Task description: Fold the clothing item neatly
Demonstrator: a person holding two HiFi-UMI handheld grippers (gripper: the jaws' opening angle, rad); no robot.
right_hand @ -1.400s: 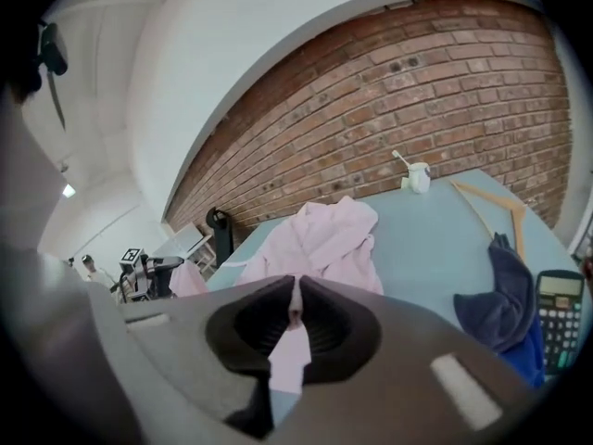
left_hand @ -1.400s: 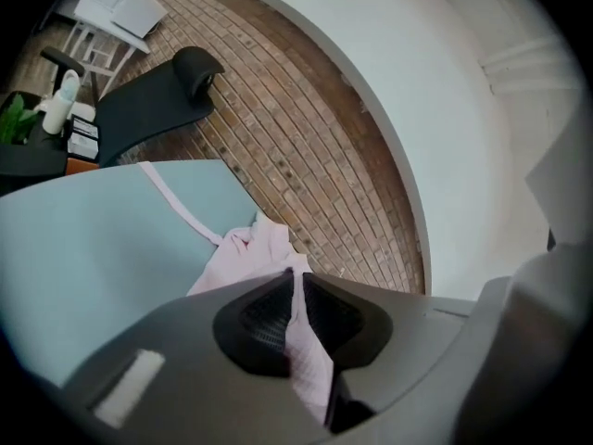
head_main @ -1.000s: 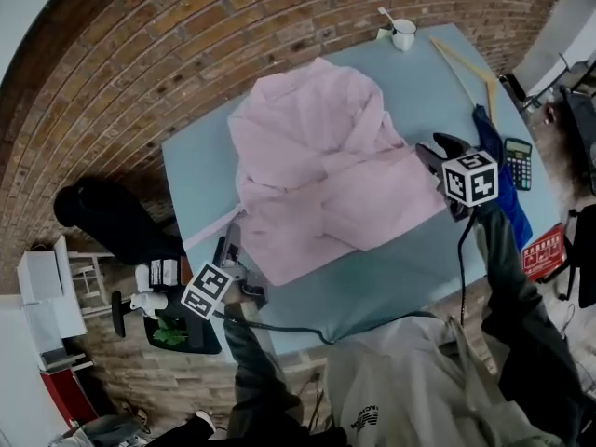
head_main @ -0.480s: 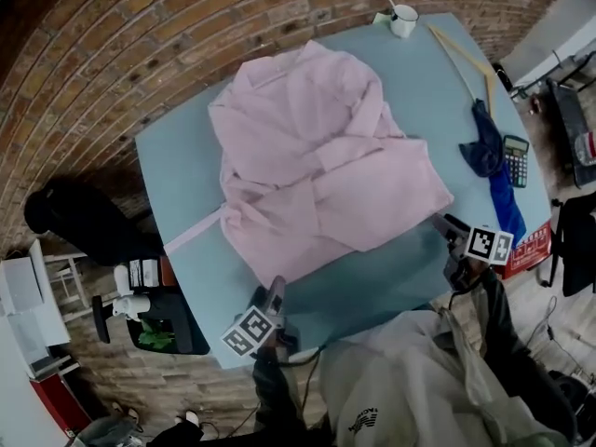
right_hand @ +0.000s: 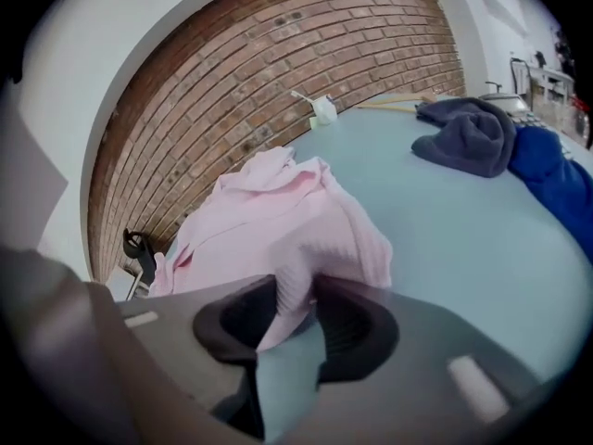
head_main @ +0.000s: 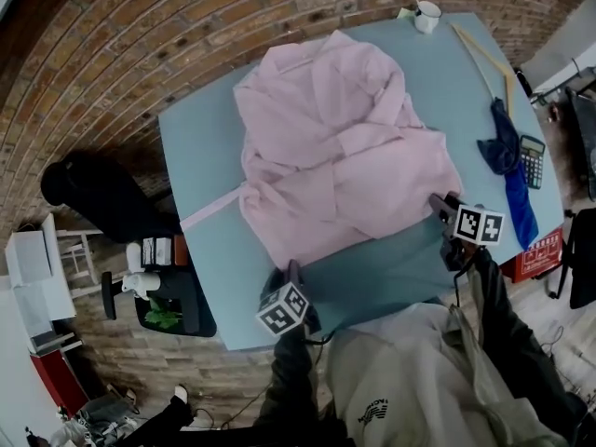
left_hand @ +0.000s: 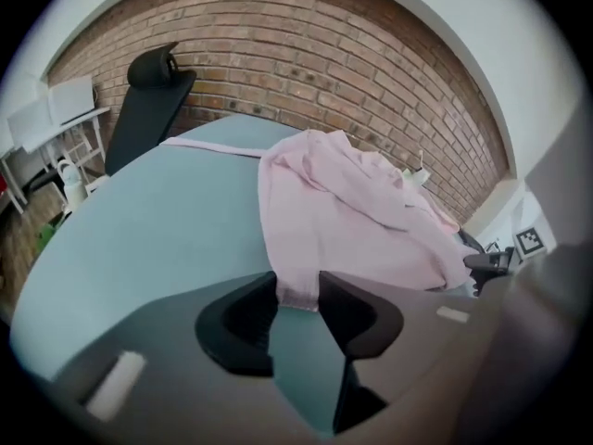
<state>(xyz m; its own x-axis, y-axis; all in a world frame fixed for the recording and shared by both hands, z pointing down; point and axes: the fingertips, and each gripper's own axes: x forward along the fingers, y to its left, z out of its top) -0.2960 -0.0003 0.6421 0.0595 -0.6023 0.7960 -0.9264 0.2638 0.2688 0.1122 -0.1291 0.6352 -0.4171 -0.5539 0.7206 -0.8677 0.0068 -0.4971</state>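
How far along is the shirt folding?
Done: the shirt lies with its sides loosely folded inward. In hand: the left gripper and right gripper have just been closing, each with a near hem corner between its jaws. Remaining: fold the hem toward the collar, then flatten.

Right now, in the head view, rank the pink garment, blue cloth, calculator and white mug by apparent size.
1. pink garment
2. blue cloth
3. calculator
4. white mug, close to the calculator; edge distortion leaves these two unsure.
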